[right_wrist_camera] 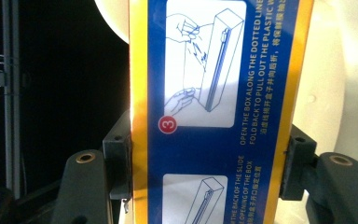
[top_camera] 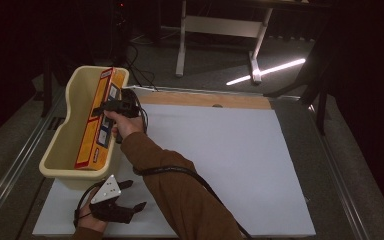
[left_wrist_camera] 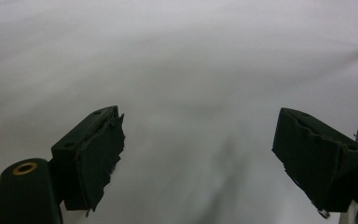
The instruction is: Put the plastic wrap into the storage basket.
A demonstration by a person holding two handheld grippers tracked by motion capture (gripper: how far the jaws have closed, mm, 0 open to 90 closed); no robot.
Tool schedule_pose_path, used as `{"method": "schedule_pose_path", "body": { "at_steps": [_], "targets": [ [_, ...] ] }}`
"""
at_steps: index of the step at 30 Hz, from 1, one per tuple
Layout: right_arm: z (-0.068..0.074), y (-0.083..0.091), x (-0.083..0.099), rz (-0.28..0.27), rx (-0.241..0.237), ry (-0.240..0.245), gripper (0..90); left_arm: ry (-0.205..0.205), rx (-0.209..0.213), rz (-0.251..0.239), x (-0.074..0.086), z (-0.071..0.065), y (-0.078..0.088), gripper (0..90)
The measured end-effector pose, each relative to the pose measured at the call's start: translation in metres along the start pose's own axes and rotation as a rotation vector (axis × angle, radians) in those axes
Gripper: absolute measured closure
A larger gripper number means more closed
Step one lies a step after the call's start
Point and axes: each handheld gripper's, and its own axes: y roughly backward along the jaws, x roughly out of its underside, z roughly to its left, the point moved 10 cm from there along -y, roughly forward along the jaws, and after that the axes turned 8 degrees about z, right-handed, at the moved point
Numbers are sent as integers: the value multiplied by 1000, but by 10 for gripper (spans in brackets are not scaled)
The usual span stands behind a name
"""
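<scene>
dim room, bright glare streak on floor.

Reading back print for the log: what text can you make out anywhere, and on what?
All on the long box clamped in the right gripper:
"3" in a red circle.
"OPEN THE BOX ALONG THE DOTTED LINE"
"FOLD BACK TO PULL OUT THE PLASTIC", cut off.
Chinese lines: too small to read.
Lower step: cut off.

A dim lab or recording room: a white-covered desk, grey carpet floor, a bare desk frame behind.
</scene>
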Motion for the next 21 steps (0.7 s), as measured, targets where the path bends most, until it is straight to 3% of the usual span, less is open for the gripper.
{"method": "schedule_pose_path", "body": {
  "at_steps": [21],
  "targets": [
    [-3,-3,2,14,92,25,360,1,3,4,0,-1,0,158]
  ]
}}
